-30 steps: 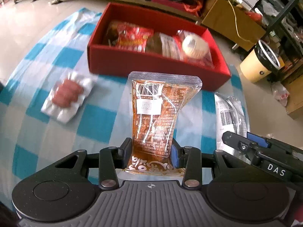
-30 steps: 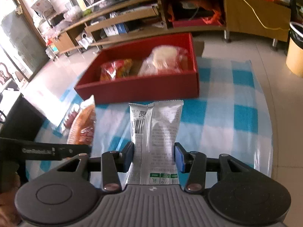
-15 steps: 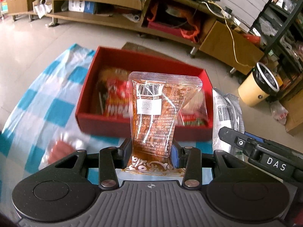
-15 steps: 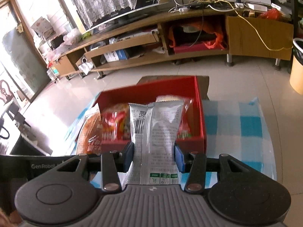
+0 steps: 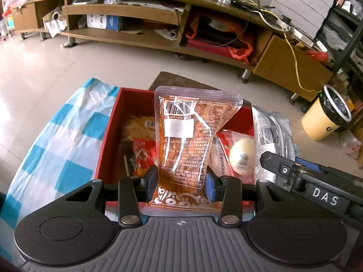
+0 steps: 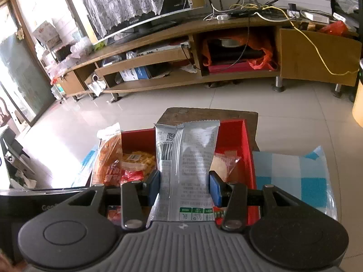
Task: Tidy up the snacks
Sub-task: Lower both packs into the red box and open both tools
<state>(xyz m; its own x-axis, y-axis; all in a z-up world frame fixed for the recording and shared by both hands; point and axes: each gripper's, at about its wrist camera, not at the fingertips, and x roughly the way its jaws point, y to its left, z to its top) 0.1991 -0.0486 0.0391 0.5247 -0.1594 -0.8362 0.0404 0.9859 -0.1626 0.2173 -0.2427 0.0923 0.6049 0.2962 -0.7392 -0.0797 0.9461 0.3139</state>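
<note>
While red box [image 5: 106,140] already holds several snacks, left tongs [image 5: 182,179] clamp orange sauce pouch [image 5: 188,136], right tongs [image 6: 185,184] clamp silver packet [image 6: 188,158]; both poised above box, unreleased.

In the left wrist view, the middle of the red box [image 5: 106,140] is screened by the clear orange pouch [image 5: 188,140], and the box's near wall is covered by the gripper body. The packets inside are blurred; their print cannot be read. The silver packet [image 5: 272,136] is partly hidden behind the black arm marked DAS. In the right wrist view, the box interior [image 6: 247,149] is largely masked by the grey snack packet [image 6: 188,165], whose small print is illegible. The checked cloth [image 6: 292,174] is cut off by the fisheye edge.
</note>
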